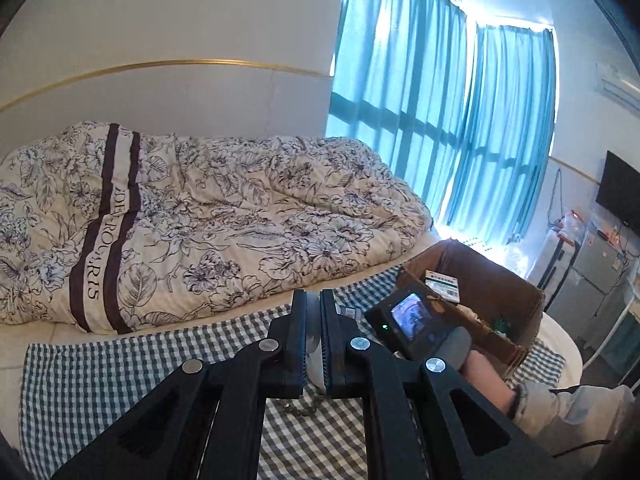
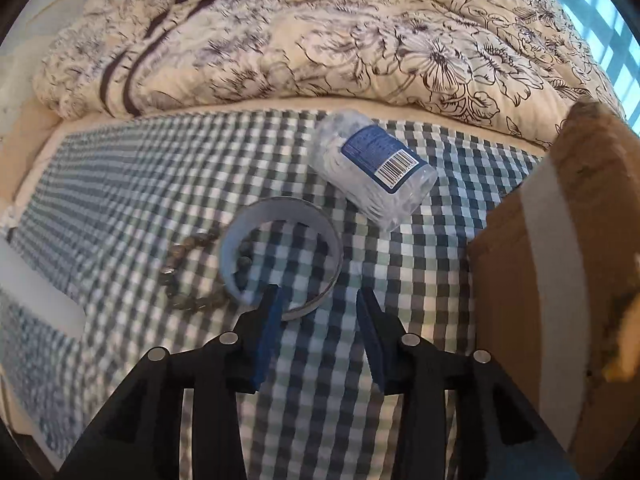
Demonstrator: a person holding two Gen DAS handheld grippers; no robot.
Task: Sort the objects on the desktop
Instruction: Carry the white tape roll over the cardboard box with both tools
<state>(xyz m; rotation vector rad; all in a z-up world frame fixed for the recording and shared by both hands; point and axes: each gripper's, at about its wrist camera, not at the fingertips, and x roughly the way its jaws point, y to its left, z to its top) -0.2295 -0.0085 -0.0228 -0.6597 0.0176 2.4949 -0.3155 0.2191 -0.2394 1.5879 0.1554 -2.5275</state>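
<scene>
My right gripper [image 2: 318,300] stands spread over the tape ring [image 2: 280,254]; my left gripper [image 1: 314,336] pinches something white. The ring looks light and stiff, so I would pinch its thin wall.

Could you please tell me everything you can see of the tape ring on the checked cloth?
The tape ring is a wide, thin-walled hoop, grey-white, seemingly a near-spent roll. It lies flat, open side up, on the checked cloth, which shows through its centre. Its left edge overlaps a bead bracelet. The right gripper is open; its left finger reaches the ring's near rim, contact unclear.
</scene>
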